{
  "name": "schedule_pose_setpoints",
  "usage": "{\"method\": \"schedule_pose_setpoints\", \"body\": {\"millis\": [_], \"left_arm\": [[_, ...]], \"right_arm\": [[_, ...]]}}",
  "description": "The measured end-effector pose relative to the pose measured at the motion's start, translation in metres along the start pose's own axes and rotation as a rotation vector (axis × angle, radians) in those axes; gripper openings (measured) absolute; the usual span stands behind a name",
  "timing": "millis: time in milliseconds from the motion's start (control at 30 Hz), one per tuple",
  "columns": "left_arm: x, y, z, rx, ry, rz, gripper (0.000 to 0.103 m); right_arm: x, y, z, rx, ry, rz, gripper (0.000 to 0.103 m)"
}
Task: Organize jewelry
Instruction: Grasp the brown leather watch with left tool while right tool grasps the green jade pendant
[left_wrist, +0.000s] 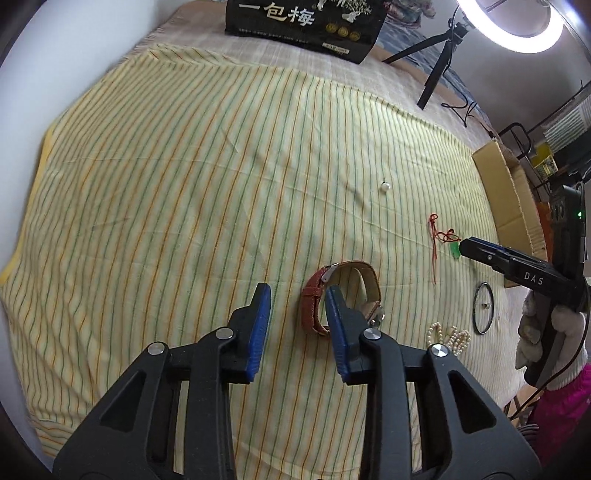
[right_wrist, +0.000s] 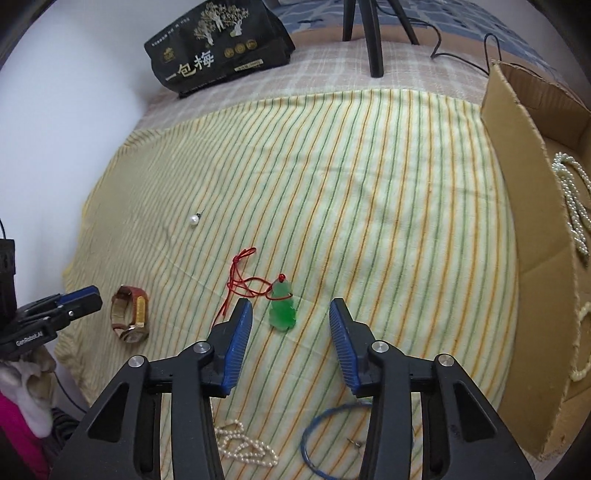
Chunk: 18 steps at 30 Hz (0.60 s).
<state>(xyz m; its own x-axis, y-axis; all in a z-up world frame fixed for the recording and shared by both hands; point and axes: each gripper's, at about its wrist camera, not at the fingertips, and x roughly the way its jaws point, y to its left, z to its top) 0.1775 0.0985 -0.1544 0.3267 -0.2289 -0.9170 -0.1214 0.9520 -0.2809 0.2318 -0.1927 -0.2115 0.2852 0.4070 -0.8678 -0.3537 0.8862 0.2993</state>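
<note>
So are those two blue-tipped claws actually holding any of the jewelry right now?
No, neither. The left gripper hovers beside the watch, and the jade pendant lies untouched between the right gripper fingers.

White wall (left_wrist: 92, 55), ring light (left_wrist: 517, 26) on tripod (left_wrist: 439, 62) — perhaps a bed beneath striped cloth (left_wrist: 184, 184).

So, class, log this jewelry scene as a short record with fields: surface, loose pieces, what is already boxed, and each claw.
surface: striped cloth
loose pieces: watch, green pendant on red cord, pearl earring, pearl bracelet, blue ring
boxed: pearl strand in cardboard box
left claw: open, beside the watch, one finger against its strap
right claw: open, pendant between fingers, untouched
</note>
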Motion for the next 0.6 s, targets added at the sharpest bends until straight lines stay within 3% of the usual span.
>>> {"method": "schedule_pose_setpoints", "body": {"millis": [533, 600], "left_arm": [[0.035, -0.020, 0.004, 0.065, 0.058, 0.050, 0.019], [0.037, -0.024, 0.004, 0.073, 0.056, 0.057, 0.014]], "right_arm": [[0.013, 0.007, 0.004, -0.031, 0.018, -0.053, 0.025], [0.016, 0.010, 0.006, -0.044, 0.023, -0.058, 0.025]]}}
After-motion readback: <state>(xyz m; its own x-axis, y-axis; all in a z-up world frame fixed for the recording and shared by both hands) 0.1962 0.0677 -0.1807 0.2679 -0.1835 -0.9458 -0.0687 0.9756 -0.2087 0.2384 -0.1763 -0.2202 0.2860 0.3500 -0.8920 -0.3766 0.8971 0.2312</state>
